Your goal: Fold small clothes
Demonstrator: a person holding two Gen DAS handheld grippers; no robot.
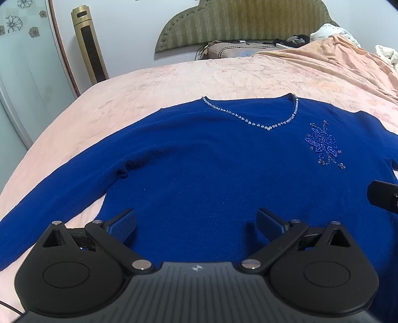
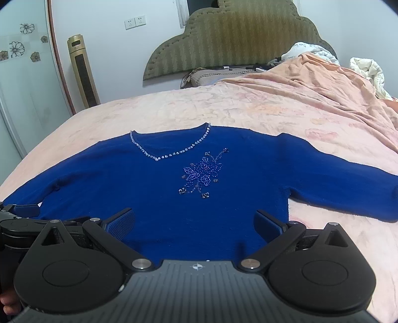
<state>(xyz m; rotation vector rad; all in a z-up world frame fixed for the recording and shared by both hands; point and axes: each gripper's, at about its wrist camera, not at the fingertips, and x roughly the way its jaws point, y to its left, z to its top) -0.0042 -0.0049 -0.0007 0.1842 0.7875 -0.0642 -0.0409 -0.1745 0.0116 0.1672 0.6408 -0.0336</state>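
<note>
Room: pale walls are seen behind a bed covered by a pink sheet; a green padded headboard stands at its far end.
Corner: a gold tower fan is stood beside a glass door with flower decals; two wall sockets are seen above and to its right.
Far side of bed: an orange blanket is bunched on the right, with white bedding behind it and a pillow below the headboard; small dark items are heaped there, too blurred to be told apart.
Sweater: a blue sweater is laid flat, front up, on the near part of the sheet, with both sleeves spread out to the sides.
Neckline: a V-neck trimmed with clear beads is pointed toward the grippers.
Decoration: a beaded flower is sewn on the chest just below and beside the V.
Left gripper: its jaws are held wide apart above the lower body of the sweater; nothing is gripped.
Right gripper: its jaws are likewise spread wide over the hem area, near the right side seam; nothing is pinched.
Spacing: the two grippers are held side by side, each showing at the edge of the other's view.
</note>
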